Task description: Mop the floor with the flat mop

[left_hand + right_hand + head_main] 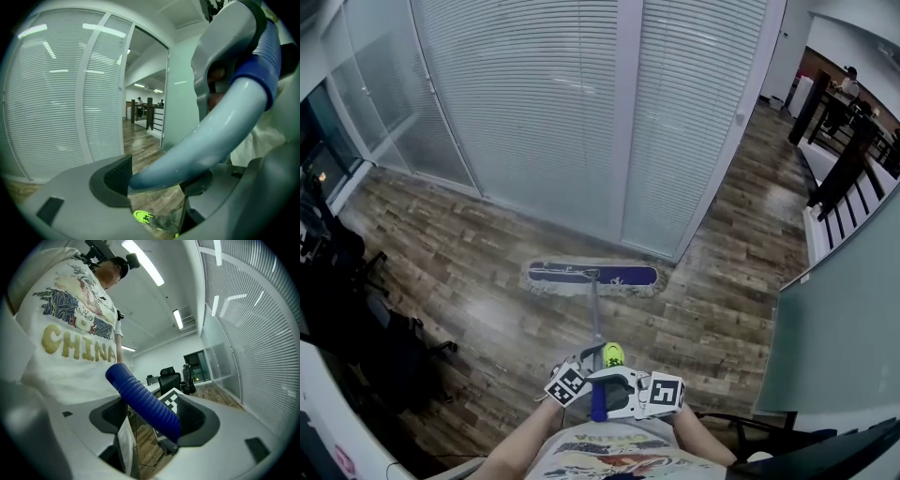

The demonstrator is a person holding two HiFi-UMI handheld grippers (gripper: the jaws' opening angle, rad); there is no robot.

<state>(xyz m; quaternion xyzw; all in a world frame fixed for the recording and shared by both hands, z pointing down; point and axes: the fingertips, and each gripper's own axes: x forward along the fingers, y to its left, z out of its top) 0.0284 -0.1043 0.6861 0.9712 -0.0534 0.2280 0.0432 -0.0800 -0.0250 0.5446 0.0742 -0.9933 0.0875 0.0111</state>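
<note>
In the head view the flat mop head, blue with a pale fringe, lies flat on the wood floor just before the glass wall. Its thin pale handle runs back to me and ends in a blue ribbed grip. My left gripper is shut on the handle just below the grip. In the left gripper view the left gripper pinches the pale handle between its pads. My right gripper is shut on the grip from the right. The right gripper shows the blue ribbed grip between its jaws.
A glass wall with shut blinds stands right behind the mop head. Black office chairs crowd the left side. A frosted glass panel and dark railing close the right. My yellow-green shoe is by the handle.
</note>
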